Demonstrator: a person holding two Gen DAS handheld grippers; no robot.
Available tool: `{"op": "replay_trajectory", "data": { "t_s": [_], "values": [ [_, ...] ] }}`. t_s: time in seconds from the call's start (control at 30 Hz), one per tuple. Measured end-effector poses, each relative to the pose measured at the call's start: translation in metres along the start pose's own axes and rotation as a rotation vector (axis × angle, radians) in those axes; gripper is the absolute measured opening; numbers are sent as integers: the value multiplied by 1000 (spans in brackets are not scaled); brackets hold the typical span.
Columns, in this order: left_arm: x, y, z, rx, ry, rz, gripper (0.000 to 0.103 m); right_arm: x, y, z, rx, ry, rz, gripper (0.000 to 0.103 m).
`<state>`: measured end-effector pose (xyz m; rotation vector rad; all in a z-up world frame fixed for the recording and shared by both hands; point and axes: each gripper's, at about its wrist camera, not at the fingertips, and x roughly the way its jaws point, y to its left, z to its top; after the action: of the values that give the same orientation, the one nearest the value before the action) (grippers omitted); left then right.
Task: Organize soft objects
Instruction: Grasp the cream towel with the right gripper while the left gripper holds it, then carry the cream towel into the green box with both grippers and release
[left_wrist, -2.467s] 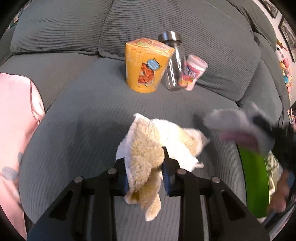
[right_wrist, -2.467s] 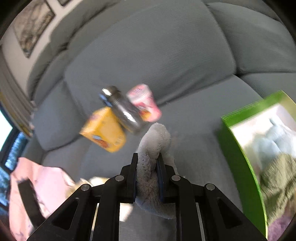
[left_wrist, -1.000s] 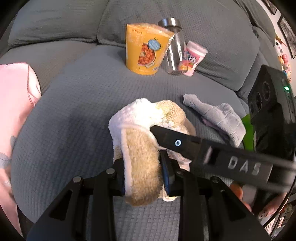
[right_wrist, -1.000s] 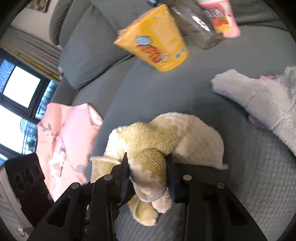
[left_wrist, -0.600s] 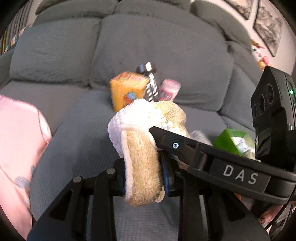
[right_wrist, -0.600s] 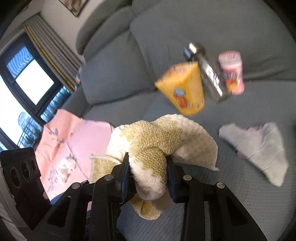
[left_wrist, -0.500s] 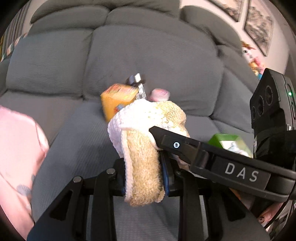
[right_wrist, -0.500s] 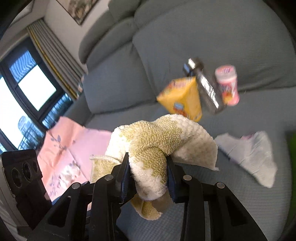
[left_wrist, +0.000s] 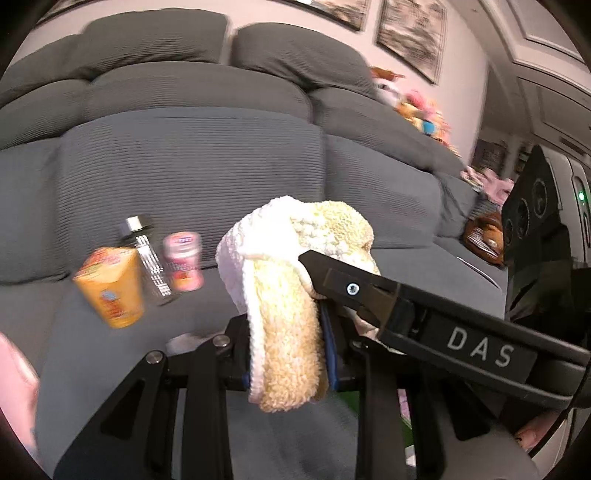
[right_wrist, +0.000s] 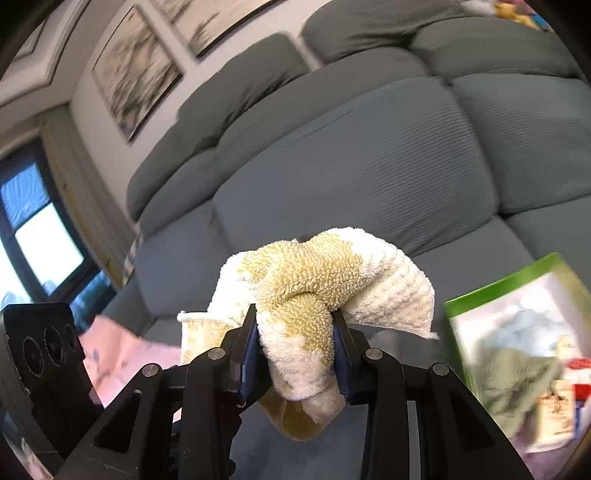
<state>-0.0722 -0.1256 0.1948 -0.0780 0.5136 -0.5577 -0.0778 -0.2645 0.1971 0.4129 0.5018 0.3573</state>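
- a yellow and white towel (left_wrist: 284, 321) is clamped between the pads of the left gripper (left_wrist: 286, 354) and held up above the grey couch (left_wrist: 192, 166).
- the same towel (right_wrist: 306, 295) is pinched at another fold by the right gripper (right_wrist: 297, 354), jaws closed on it.
- an orange cup (left_wrist: 110, 291), a glass jar (left_wrist: 147, 258) and a pink cup (left_wrist: 183, 260) are seen on the seat.
- a green box (right_wrist: 517, 347) holding cloths is seen at the right.
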Motion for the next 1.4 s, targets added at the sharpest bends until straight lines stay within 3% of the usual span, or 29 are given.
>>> {"op": "replay_trajectory", "data": {
  "t_s": [0.17,0.37,0.67,0.77,0.83,0.87,0.9,0.97,1.07,1.27,1.4],
  "values": [
    [47,-43,6,68,65,-115,25,-29,-49,5,86,-66,-119,38],
    [103,-74,1,87,188,-214,25,-38,-119,0,260,-56,-201,38],
    [185,-87,-22,64,421,-255,29,-13,-203,-24,526,37,-253,38],
    [188,-87,-25,49,430,-250,38,-8,-216,-29,596,36,-228,38],
    [192,-85,-25,34,451,-247,53,-11,-221,-32,611,32,-244,38],
    [196,-82,-26,16,474,-232,66,-11,-221,-33,618,29,-263,38],
    [201,-78,-27,-14,495,-233,71,-12,-224,-34,630,27,-285,38],
    [203,-74,-30,-64,516,-267,73,-12,-229,-36,656,21,-299,38],
    [202,-71,-31,-111,514,-283,78,-12,-234,-38,679,9,-311,38],
    [164,-72,-22,-25,415,-258,83,-11,-222,-27,610,-6,-385,41],
    [130,-57,-12,-24,340,-240,86,-22,-209,-22,534,-47,-487,63]
  ]
}}
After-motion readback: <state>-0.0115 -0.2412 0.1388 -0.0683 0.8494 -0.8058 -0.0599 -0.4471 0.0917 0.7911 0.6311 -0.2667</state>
